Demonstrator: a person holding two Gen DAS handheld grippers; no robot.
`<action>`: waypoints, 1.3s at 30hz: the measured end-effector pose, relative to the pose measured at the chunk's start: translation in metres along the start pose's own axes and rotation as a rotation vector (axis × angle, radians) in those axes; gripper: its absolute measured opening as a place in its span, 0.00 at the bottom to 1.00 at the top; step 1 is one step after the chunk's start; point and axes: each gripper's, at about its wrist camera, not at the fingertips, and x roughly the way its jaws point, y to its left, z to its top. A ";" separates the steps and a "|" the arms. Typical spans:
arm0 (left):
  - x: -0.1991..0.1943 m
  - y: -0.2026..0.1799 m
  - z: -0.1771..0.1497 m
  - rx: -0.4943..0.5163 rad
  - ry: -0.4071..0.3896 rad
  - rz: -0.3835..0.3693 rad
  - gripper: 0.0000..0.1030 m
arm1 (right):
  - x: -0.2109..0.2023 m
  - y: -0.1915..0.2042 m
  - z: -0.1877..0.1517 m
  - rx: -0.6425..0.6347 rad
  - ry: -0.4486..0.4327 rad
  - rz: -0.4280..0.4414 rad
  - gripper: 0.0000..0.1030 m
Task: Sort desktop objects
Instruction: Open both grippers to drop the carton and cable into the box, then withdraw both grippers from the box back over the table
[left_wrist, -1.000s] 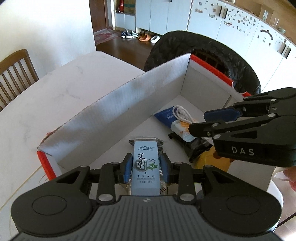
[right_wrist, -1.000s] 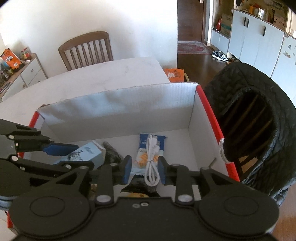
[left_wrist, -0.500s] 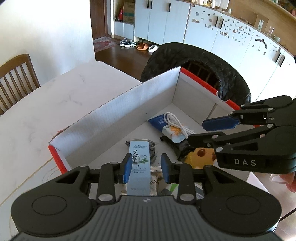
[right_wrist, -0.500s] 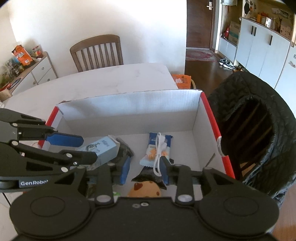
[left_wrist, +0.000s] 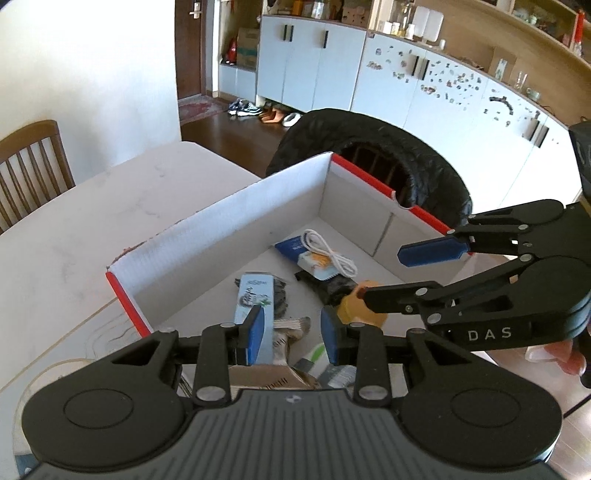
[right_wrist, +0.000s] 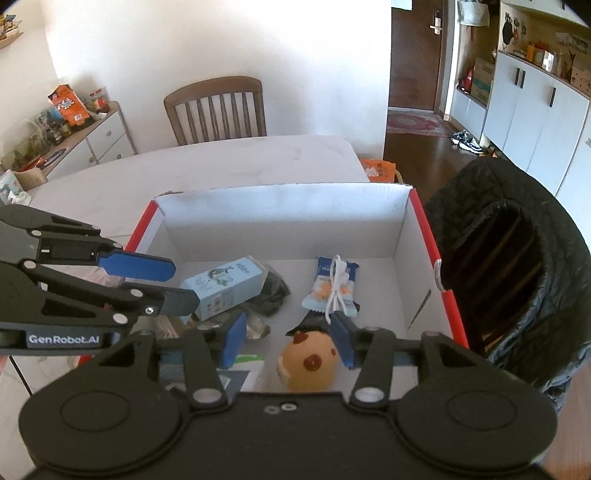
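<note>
A white cardboard box with red edges (left_wrist: 236, 210) (right_wrist: 280, 214) stands on the marble table. Inside lie a light-blue carton (left_wrist: 253, 295) (right_wrist: 225, 284), a blue snack pack with a coiled white cable on it (left_wrist: 325, 254) (right_wrist: 334, 288), a yellow plush toy (left_wrist: 360, 304) (right_wrist: 308, 363), dark wrappers and other packets. My left gripper (left_wrist: 291, 332) is open and empty above the box's near end, with the carton lying below its left finger. My right gripper (right_wrist: 288, 338) is open and empty above the plush toy.
A chair draped with a black quilted jacket (left_wrist: 373, 155) (right_wrist: 517, 280) stands just beyond the box. A wooden chair (right_wrist: 216, 109) is at the table's far side. A sideboard with snacks (right_wrist: 70, 129) stands left. White cabinets (left_wrist: 406, 81) line the back wall.
Both grippers have risen and pulled back from the box. My left gripper has opened and let go of the light-blue carton, which now lies in the box. My right gripper has opened wider.
</note>
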 end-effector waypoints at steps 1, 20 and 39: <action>-0.002 -0.001 -0.002 -0.004 -0.003 -0.009 0.31 | -0.003 0.001 -0.001 0.001 -0.004 0.005 0.59; -0.044 0.003 -0.028 -0.003 -0.076 -0.068 0.78 | -0.054 0.025 -0.035 0.047 -0.088 -0.046 0.82; -0.108 0.061 -0.079 -0.031 -0.125 -0.066 0.99 | -0.068 0.102 -0.045 0.080 -0.112 -0.072 0.85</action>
